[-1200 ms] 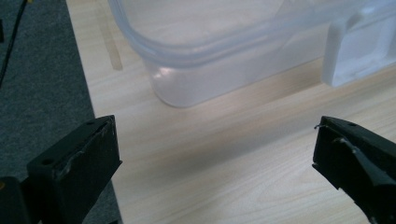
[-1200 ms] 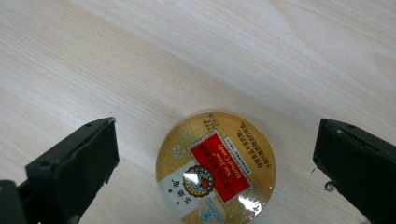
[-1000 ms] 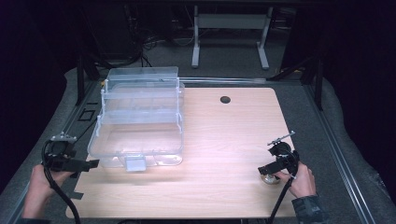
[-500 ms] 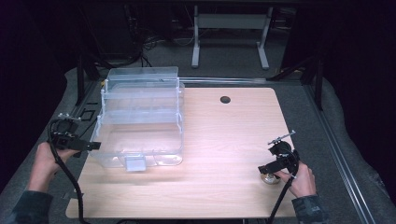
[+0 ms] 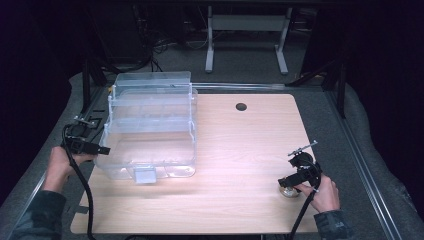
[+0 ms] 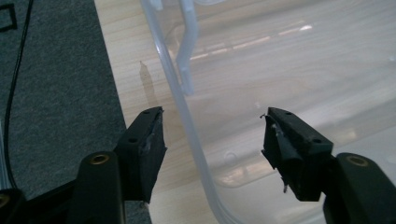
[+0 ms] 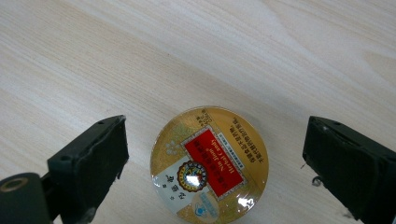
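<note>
- Your left gripper (image 5: pixel 102 150) is at the left edge of the tabletop (image 5: pixel 240 145), just beside the left wall of the clear plastic box (image 5: pixel 150 130).
- In the left gripper view its jaws are spread wide, and the thin wall of the box (image 6: pixel 187 121) rises between them; neither jaw touches it.
- The box stands at the back left part of the tabletop, and its front latch (image 5: pixel 142 174) faces you.
- Your right gripper (image 5: pixel 289 184) is near the front right corner of the tabletop, above a small round tin (image 7: pixel 209 165).
- Its jaws are also spread, one on each side of the tin, with a gap on both sides.
- The tin lies flat on the wood, and its gold and red label faces up.
</note>
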`<state>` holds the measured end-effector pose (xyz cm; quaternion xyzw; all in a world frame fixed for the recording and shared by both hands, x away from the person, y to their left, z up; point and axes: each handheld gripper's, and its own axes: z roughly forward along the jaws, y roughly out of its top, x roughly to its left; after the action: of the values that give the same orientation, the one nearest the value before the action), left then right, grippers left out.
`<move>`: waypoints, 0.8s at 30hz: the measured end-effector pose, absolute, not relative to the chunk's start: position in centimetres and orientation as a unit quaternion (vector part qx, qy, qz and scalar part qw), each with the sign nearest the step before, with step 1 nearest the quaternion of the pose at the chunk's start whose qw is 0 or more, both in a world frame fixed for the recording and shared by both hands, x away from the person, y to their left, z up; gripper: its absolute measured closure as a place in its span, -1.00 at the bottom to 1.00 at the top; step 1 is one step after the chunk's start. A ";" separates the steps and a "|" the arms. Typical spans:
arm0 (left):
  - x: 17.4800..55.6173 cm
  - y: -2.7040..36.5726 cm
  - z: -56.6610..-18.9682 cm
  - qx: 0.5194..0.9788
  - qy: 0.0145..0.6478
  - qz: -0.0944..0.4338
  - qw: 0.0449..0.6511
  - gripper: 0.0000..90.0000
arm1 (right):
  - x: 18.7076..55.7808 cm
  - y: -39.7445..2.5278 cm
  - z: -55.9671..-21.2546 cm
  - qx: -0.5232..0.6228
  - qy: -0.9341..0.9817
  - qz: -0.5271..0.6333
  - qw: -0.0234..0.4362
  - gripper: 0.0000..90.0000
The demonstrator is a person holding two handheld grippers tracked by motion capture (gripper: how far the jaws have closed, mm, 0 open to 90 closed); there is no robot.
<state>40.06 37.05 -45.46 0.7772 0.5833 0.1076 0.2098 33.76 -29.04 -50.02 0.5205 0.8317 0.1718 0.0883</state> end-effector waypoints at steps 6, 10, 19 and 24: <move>40.9 36.8 -46.0 0.777 0.589 0.108 0.195 0.31 | 33.8 -29.1 -50.0 0.521 0.831 0.172 0.089 -0.83; 41.3 37.0 -46.1 0.775 0.594 0.113 0.184 0.54 | 33.7 -29.2 -50.1 0.522 0.831 0.171 0.087 -0.80; 41.7 37.2 -46.4 0.778 0.593 0.106 0.179 0.75 | 33.5 -29.7 -50.4 0.525 0.829 0.172 0.086 -0.79; 41.5 37.1 -46.5 0.790 0.574 0.118 0.180 0.73 | 33.4 -29.9 -50.3 0.528 0.827 0.174 0.087 -0.77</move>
<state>41.54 37.15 -46.54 0.7902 0.5738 0.1181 0.1798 33.43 -29.93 -50.30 0.5277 0.8268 0.1740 0.0872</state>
